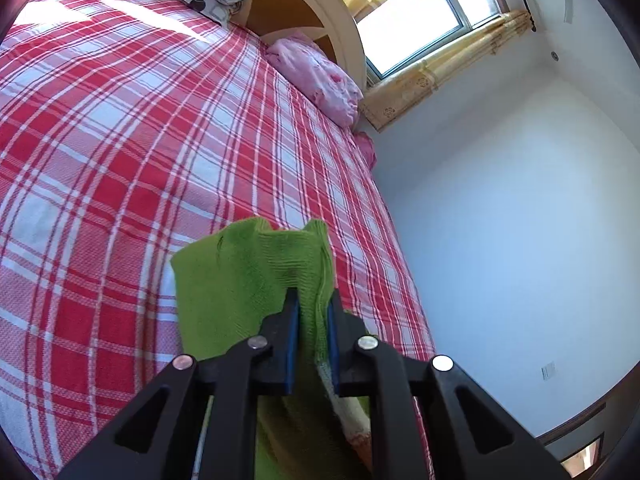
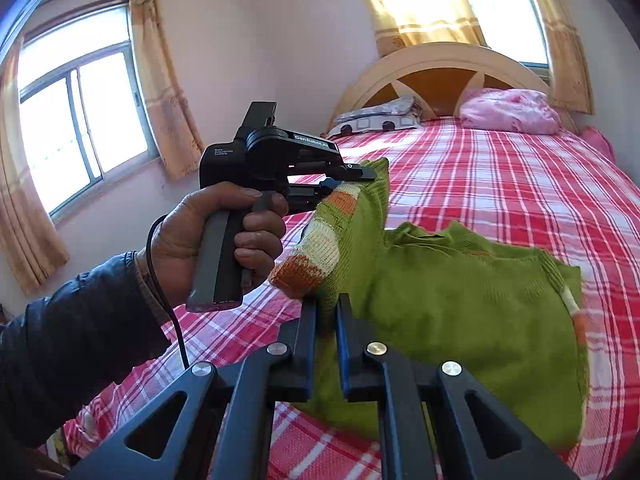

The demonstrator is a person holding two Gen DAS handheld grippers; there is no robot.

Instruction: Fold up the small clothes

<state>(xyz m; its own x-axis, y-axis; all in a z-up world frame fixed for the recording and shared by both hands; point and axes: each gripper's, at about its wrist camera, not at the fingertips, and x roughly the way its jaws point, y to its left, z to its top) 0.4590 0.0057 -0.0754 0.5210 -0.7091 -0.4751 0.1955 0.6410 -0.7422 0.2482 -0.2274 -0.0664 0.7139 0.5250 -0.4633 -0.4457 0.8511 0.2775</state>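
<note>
Gripping a striped cuff, the left gripper (image 2: 352,178) had its jaws clamped on the sleeve of the green sweater (image 2: 452,300), lifted w/ that sleeve running up-left off the body. Sweater body lay across the plaid bed (image 2: 500,168), long axis approx. across the right wrist view. Right gripper (image 2: 326,314) had jaws closed on the green knit near the sleeve's base. Pink pillow (image 2: 508,110) sat by the headboard (image 2: 436,60).
</note>
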